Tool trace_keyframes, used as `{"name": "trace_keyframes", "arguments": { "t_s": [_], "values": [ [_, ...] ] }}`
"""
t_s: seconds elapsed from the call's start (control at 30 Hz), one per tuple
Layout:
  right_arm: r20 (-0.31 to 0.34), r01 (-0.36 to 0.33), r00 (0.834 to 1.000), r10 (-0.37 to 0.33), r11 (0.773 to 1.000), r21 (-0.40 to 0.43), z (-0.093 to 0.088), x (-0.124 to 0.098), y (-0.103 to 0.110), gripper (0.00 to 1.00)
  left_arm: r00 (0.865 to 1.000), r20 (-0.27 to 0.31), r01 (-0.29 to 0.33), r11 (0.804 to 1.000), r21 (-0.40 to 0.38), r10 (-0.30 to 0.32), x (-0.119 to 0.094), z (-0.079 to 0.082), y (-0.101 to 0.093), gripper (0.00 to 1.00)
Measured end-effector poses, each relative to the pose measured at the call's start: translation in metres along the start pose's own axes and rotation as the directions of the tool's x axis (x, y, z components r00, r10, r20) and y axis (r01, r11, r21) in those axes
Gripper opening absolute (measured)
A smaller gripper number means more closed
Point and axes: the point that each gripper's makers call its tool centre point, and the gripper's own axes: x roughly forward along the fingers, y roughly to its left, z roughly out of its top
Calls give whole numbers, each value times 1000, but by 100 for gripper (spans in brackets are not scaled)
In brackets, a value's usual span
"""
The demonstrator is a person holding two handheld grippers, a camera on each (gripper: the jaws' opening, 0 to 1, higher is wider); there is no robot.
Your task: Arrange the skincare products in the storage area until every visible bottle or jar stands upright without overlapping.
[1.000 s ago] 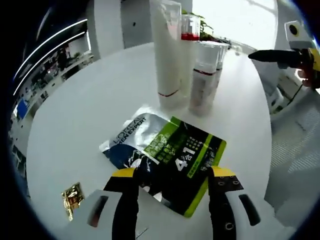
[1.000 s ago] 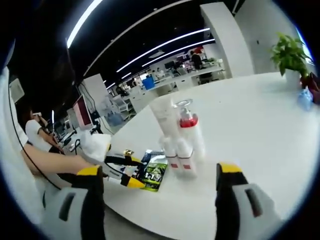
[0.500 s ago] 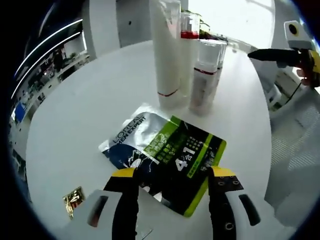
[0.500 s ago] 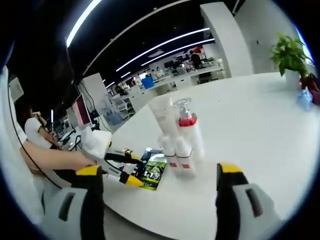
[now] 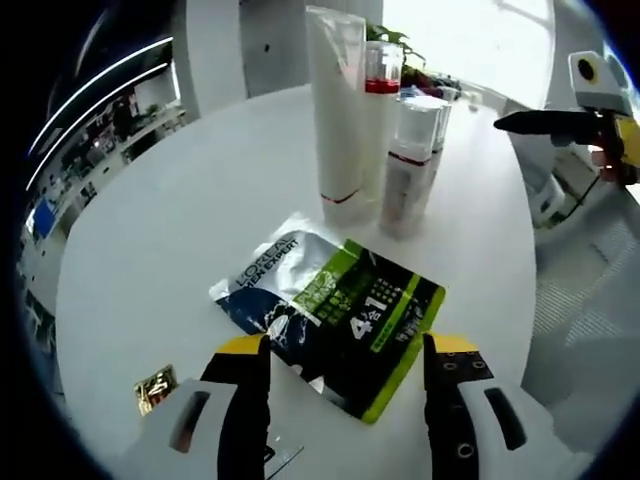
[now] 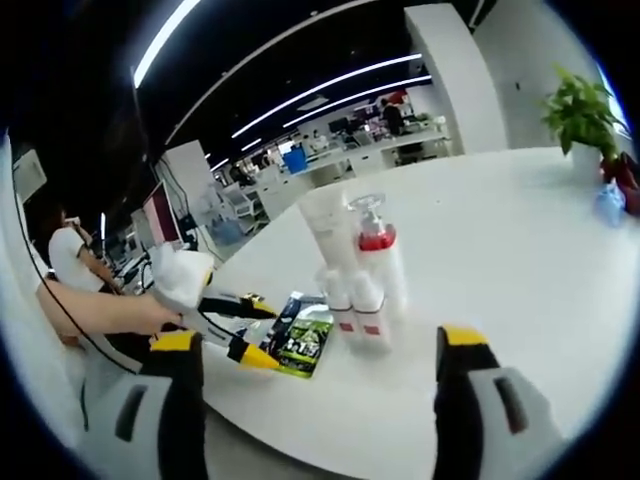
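L tongs (image 5: 345,352) wide open w/ flat sachet (image 5: 335,310) just ahead, bottles (image 5: 375,125) upright beyond; R tongs (image 6: 320,345) wide open, empty.

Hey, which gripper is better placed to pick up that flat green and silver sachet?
Left. The left gripper has open jaws straddling the flat green and silver sachet's near edge. The right gripper hangs off the white table's edge, farther away.
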Motion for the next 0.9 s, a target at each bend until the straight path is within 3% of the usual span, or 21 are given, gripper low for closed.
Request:
{"name": "trace_keyframes", "arguments": {
  "t_s": [0.3, 0.67, 0.9],
  "values": [
    [-11, -2, 1000, 2, 1000, -18, 0, -5, 5, 100, 999, 32, -29, 999, -46, 30, -30, -3, -3, 67],
    [0, -14, 1000, 14, 999, -50, 2, -14, 8, 100, 995, 53, -74, 988, -136, 81, -69, -18, -6, 80],
    [-6, -28, 1000, 28, 998, -53, -6, -18, 13, 100, 989, 99, -86, 976, -200, 107, -91, -19, -12, 85]
  ]
}}
